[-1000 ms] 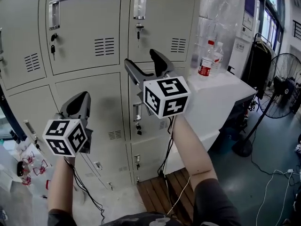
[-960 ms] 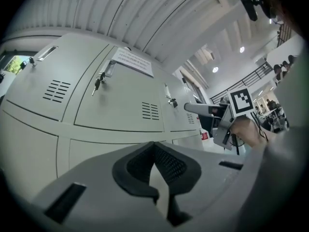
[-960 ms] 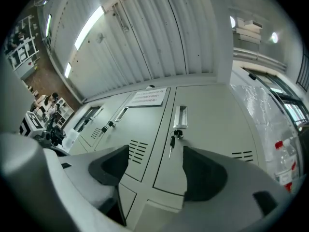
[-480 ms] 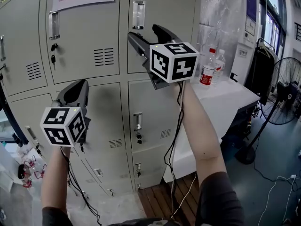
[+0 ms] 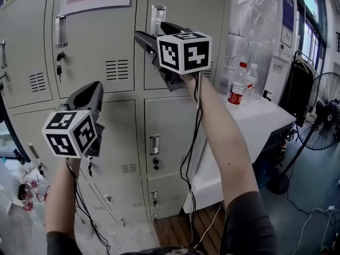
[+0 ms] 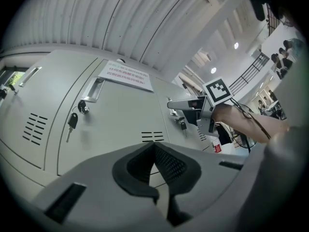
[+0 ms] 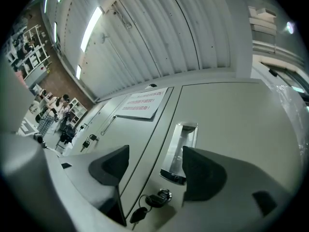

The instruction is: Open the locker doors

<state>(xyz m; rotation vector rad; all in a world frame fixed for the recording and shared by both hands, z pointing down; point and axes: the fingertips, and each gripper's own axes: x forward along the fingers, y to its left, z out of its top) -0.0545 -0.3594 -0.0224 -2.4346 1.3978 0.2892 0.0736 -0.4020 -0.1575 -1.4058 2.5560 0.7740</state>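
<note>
- the right gripper (image 5: 151,32) is held high, jaws spread wide with nothing gripped, just in front of the recessed handle (image 7: 179,151) of the top right locker door (image 5: 212,15), which is closed.
- a key (image 7: 139,213) hangs from the lock under that handle.
- the left gripper (image 5: 87,97) sits lower, jaws pressed together and empty, before the middle row of doors.

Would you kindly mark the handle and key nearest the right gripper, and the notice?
handle (image 7: 179,150), right gripper view, recessed middle.
key (image 7: 137,214), right gripper view, black head.
notice (image 7: 141,103), right gripper view, centre.
</note>
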